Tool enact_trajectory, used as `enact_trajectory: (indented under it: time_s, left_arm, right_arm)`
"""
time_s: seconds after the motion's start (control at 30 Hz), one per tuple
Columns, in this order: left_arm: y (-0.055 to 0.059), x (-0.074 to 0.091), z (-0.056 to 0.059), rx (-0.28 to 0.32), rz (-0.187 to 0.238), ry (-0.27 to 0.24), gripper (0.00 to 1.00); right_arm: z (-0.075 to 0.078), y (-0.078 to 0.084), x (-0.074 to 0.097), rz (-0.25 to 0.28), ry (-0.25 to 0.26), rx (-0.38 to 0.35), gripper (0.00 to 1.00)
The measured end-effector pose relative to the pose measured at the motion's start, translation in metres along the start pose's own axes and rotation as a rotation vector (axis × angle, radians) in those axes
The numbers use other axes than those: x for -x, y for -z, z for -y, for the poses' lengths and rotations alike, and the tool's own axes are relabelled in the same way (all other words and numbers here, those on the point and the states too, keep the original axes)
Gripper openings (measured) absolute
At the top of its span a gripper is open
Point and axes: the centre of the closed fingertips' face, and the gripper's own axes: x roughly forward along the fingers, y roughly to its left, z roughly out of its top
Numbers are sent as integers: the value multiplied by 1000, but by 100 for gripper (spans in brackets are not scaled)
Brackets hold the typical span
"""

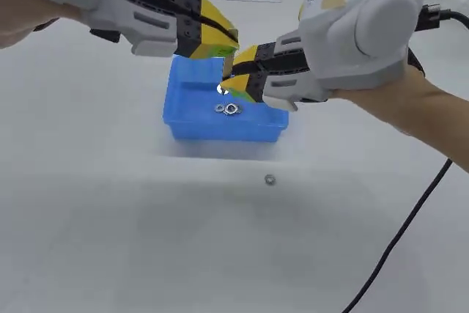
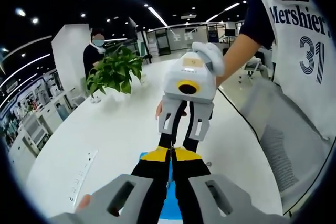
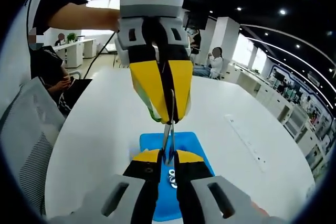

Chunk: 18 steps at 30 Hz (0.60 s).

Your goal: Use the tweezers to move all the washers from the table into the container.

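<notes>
The head view takes in one lone washer (image 1: 270, 179) on the white table (image 1: 110, 218), just in front of the blue container (image 1: 220, 133), and two washers (image 1: 231, 109) inside it. The right gripper view gives the tweezers (image 3: 168, 135) more plainly. There is one pair, its long axis running from the left gripper (image 3: 169, 114) down through the right gripper (image 3: 168, 156), tips aimed into the container. Both grippers are clenched on the tweezers, nose to nose above the container — the left gripper view shows the same meeting head-on
</notes>
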Motion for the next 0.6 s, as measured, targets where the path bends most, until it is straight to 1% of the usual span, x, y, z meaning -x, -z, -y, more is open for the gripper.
enact_trajectory:
  time_s: [0.13, 0.23, 0.27, 0.4, 0.6]
  left_arm:
    - [11, -7, -8, 28, 2, 5, 6]
    - [20, -16, -11, 48, 1, 17, 6]
    - [25, -19, -11, 56, -6, 24, 6]
    - [37, -30, -10, 77, -13, 38, 6]
    - [49, -38, -10, 99, -25, 52, 6]
  right_arm:
    - [5, 11, -7, -13, -2, -18, 11]
    - [6, 22, -12, -32, -14, -29, 11]
    - [6, 28, -15, -44, -19, -36, 11]
    - [5, 41, -20, -65, -29, -52, 11]
    - [4, 56, -27, -88, -38, -76, 11]
